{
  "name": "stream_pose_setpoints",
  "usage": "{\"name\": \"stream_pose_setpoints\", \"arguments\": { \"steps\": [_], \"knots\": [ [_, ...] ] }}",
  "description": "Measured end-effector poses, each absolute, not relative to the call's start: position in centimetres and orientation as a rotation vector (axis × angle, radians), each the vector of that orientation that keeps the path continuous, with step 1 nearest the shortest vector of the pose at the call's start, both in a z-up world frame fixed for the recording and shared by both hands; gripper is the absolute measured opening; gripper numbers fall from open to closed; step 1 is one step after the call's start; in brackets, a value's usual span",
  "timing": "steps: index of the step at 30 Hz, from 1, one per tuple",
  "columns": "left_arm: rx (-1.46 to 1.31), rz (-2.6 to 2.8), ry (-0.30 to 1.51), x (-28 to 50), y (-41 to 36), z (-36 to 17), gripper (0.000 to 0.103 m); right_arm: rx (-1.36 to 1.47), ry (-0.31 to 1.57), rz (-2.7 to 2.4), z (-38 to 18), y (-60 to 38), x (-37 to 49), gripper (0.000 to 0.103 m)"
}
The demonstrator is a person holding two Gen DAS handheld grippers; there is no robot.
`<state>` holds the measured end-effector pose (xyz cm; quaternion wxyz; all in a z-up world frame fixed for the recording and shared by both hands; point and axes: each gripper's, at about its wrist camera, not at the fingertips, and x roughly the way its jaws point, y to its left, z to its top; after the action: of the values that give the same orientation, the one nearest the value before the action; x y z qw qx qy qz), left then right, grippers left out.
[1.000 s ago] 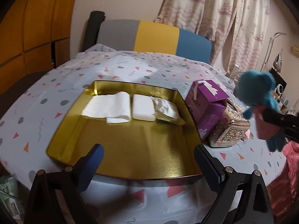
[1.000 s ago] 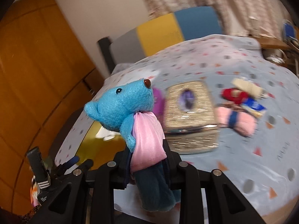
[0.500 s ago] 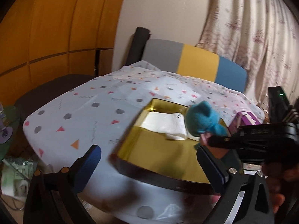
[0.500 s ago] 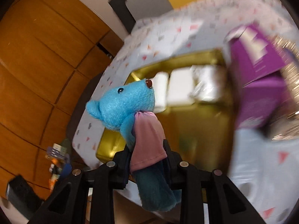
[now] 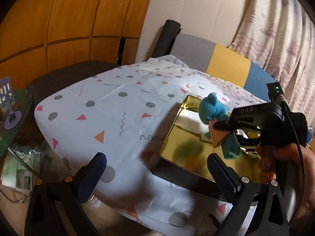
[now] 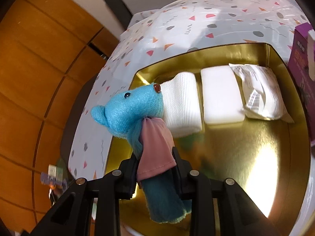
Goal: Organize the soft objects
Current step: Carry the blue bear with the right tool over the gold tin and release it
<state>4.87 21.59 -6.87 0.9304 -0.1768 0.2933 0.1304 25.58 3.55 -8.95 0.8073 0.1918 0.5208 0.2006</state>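
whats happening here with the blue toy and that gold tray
A person holds a gripper in each hand. The right tool is shut on a blue plush bear with a pink scarf, held over the gold tray on the patterned tablecloth. Along the tray's far side lie a folded white cloth, a white block and a sealed white packet. The left tool is open and empty, beside the tray.

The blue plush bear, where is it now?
The blue plush bear is clamped in the right tongs, above the gold tray's left part, near the folded white cloth.
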Motion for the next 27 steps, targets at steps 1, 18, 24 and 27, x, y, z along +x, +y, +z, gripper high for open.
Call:
{"name": "stream_pose_setpoints", "arguments": {
  "steps": [1, 18, 24, 27],
  "knots": [
    [-0.363, 0.270, 0.602, 4.8, 21.7, -6.9, 0.103, 0.412, 1.112, 0.416, -9.0, 3.7, 25.9, 0.030],
    [-0.361, 0.297, 0.620, 5.0, 22.6, -7.5, 0.103, 0.383, 1.176, 0.370, -11.2, 7.2, 27.7, 0.044],
    [-0.368, 0.312, 0.615, 5.1, 23.0, -7.2, 0.103, 0.383, 1.193, 0.441, -11.0, 6.8, 26.5, 0.048],
    [-0.370, 0.313, 0.616, 4.9, 22.9, -7.0, 0.103, 0.444, 1.200, 0.462, -11.2, 6.9, 26.7, 0.056]
  ]
}}
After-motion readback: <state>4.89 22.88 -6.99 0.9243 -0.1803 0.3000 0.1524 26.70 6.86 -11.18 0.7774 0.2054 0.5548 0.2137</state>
